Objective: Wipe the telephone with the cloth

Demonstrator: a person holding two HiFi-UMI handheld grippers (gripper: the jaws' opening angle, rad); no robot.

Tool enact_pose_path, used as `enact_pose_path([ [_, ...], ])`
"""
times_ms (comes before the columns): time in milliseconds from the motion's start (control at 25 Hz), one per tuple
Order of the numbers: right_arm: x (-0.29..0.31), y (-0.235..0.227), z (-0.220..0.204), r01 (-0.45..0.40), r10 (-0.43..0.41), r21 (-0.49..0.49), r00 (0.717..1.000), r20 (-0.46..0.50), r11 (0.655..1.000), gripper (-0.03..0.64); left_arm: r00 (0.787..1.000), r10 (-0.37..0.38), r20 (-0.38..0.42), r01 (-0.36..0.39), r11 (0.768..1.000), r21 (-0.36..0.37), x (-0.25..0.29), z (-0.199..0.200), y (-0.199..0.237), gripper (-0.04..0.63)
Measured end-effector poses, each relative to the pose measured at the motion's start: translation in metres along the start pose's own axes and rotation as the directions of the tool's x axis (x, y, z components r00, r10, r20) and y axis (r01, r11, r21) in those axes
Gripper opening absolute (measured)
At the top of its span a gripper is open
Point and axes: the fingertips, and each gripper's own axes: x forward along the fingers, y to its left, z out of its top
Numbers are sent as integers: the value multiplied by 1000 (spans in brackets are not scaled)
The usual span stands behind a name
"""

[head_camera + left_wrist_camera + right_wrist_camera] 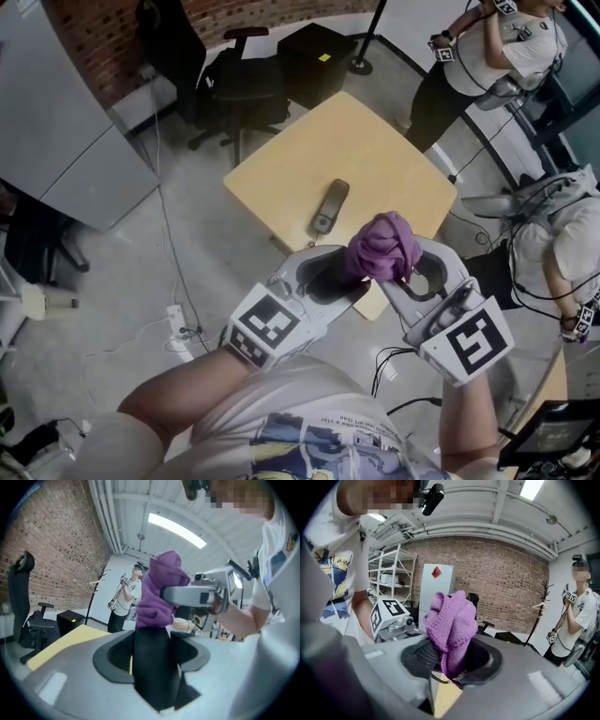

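Observation:
A grey telephone handset (pixel 330 206) lies on the yellow table (pixel 281 169), apart from both grippers. A crumpled purple cloth (pixel 382 246) hangs in the air over the table's near edge, with my right gripper (pixel 403 267) shut on it; the right gripper view shows the cloth (pixel 451 625) bunched between the jaws (pixel 450 660). My left gripper (pixel 342 272) meets it from the left. Its jaws (pixel 154 658) close around a flat black object (pixel 152 667) that I cannot identify, standing just under the cloth (pixel 161 588). The right gripper's finger (pixel 192 595) crosses in front of the cloth.
A black office chair (pixel 234 80) and a black box (pixel 319 56) stand beyond the table. A grey cabinet (pixel 66 141) is at the left. One person (pixel 487 47) stands at the top right, another (pixel 562 253) at the right edge. Cables and a power strip (pixel 176 323) lie on the floor.

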Motion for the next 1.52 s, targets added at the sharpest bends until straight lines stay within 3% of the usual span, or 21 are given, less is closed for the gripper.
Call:
enact_pose_path([
  [160, -15, -32, -3, 83, -83, 6, 996, 16, 997, 121, 1000, -5, 0, 5, 1000, -24, -1, 0, -5, 255],
  [400, -30, -69, -18, 244, -252, 120, 966, 53, 962, 121, 999, -31, 8, 32, 993, -110, -10, -13, 2, 255],
  [560, -36, -80, -23, 317, -340, 208, 937, 81, 925, 121, 998, -44, 45, 54, 971, -235, -22, -15, 17, 255],
  [720, -34, -74, -29, 301, -340, 289, 936, 95, 909, 121, 995, -66, 71, 86, 940, -329, -27, -11, 22, 255],
  [880, -29, -63, -25, 248, -311, 354, 941, 132, 902, 121, 992, -84, 98, 119, 890, -441, -25, -3, 21, 255],
  [1120, -26, -40, -24, 122, -271, 508, 935, 231, 853, 121, 985, -94, 148, 165, 781, -602, -25, 4, 22, 255],
  [1200, -25, -31, -24, 75, -258, 553, 930, 262, 830, 121, 981, -106, 162, 186, 750, -635, -27, 4, 22, 255],
  [1360, -23, -11, -26, -2, -236, 610, 921, 310, 793, 121, 979, -114, 172, 201, 713, -672, -31, 5, 24, 255],
  [1480, -24, 4, -33, -49, -208, 632, 922, 326, 773, 121, 970, -127, 208, 240, 645, -726, -29, 4, 16, 255],
  [1520, -24, 8, -34, -61, -205, 637, 920, 334, 768, 121, 967, -133, 216, 251, 632, -734, -28, 5, 14, 255],
])
